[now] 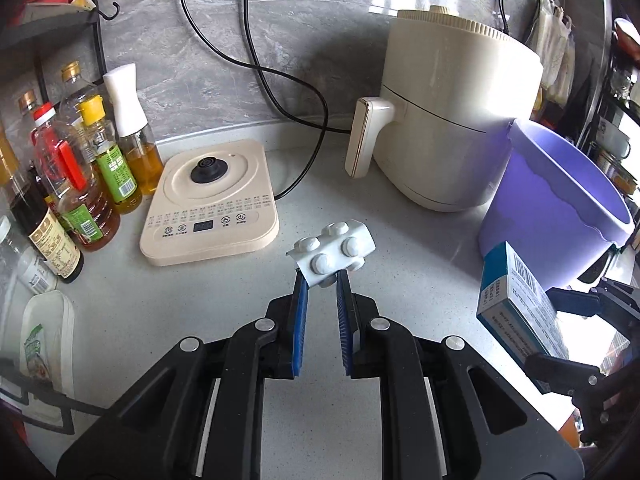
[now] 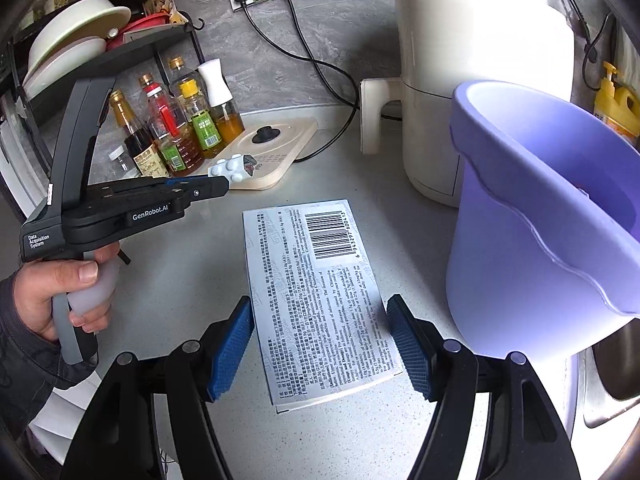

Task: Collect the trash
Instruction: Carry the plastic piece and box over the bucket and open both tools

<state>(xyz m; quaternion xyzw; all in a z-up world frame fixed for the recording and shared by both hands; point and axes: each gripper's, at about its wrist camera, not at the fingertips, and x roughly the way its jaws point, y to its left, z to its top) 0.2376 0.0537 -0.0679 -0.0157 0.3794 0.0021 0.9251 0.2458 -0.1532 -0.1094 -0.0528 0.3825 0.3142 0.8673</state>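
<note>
My left gripper [image 1: 322, 280] is shut on a white pill blister pack [image 1: 332, 252] and holds it above the grey counter; it also shows in the right wrist view [image 2: 232, 168]. My right gripper [image 2: 320, 320] is shut on a white and blue medicine box [image 2: 316, 276] with a barcode, held above the counter; the box shows in the left wrist view [image 1: 516, 304] at the right. A purple bin [image 2: 540, 220] stands just right of the box, and shows in the left wrist view [image 1: 560, 208] at the right.
A cream air fryer [image 1: 448, 120] stands behind the bin. A kettle base [image 1: 212, 204] lies at centre left, with cables to wall sockets. Several oil and sauce bottles [image 1: 80, 172] stand at left under a rack. A sink edge [image 2: 608, 380] lies at far right.
</note>
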